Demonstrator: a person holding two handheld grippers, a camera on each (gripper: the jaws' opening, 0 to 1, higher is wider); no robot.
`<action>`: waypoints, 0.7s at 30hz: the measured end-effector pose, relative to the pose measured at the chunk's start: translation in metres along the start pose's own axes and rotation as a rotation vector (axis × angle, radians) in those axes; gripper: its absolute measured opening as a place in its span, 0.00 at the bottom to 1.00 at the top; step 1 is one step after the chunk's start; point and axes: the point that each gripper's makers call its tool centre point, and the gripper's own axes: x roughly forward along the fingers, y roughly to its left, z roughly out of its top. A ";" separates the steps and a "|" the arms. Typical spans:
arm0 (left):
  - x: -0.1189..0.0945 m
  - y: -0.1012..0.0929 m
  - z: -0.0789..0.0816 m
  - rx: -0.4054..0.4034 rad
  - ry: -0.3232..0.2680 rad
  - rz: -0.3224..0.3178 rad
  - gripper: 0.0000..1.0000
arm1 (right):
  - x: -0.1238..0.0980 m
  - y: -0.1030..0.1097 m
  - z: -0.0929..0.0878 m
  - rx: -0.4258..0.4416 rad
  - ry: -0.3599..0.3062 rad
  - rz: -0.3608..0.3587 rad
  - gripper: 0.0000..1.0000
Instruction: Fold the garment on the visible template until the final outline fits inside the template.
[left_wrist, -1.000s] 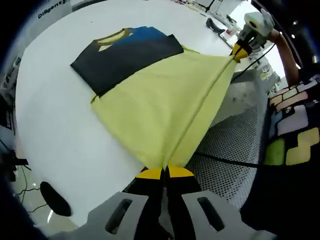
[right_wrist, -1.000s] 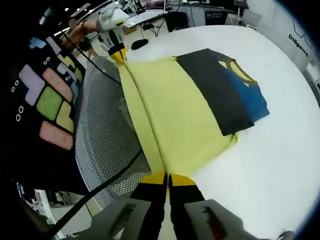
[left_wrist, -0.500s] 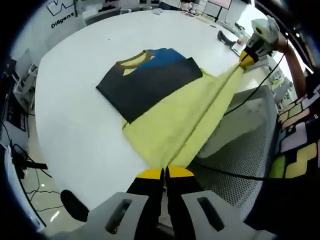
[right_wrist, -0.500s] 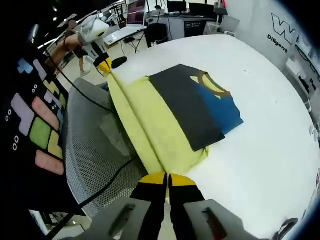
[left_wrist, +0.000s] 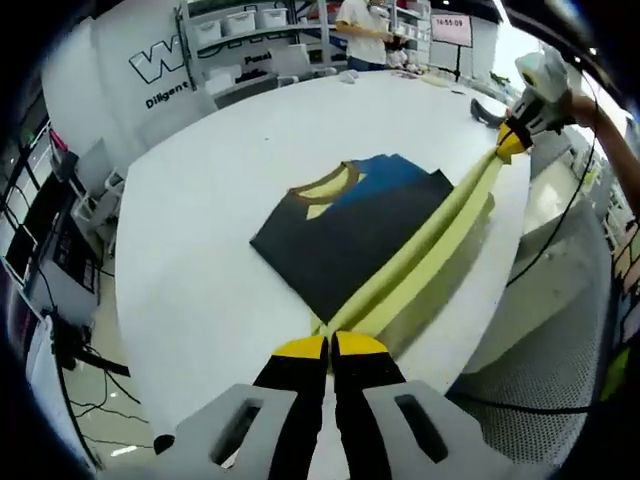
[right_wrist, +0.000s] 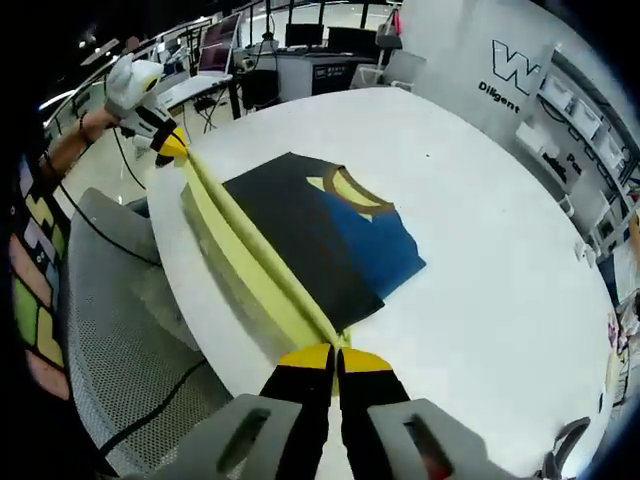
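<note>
nearest in the left gripper view, the left gripper (left_wrist: 330, 345) has its jaws pinched tight on one end of the yellow hem (left_wrist: 420, 255) of the shirt (left_wrist: 350, 225). the right gripper (right_wrist: 335, 357) is clamped on the other end, and the hem runs taut between them, raised along the table (left_wrist: 190, 260) edge by the mesh chair (right_wrist: 110, 330). beyond it the dark, blue-shouldered part lies flat near that edge.

judging from this, the step is carrying the hem over the dark part. keep both ends level and equally tense, travel together, and lower the hem square to the collar (left_wrist: 325, 183).

i can't make out any template outline; the shirt may cover it. the raised yellow panel hides the cloth beneath it.
</note>
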 end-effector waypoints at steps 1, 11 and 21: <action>0.004 0.002 0.002 0.001 -0.012 0.009 0.00 | 0.004 -0.004 0.001 0.003 -0.005 -0.016 0.00; 0.029 0.026 0.029 0.006 -0.110 0.089 0.00 | 0.025 -0.039 0.025 0.068 -0.103 -0.162 0.00; 0.053 0.053 0.058 0.023 -0.183 0.163 0.00 | 0.044 -0.070 0.049 0.094 -0.167 -0.250 0.00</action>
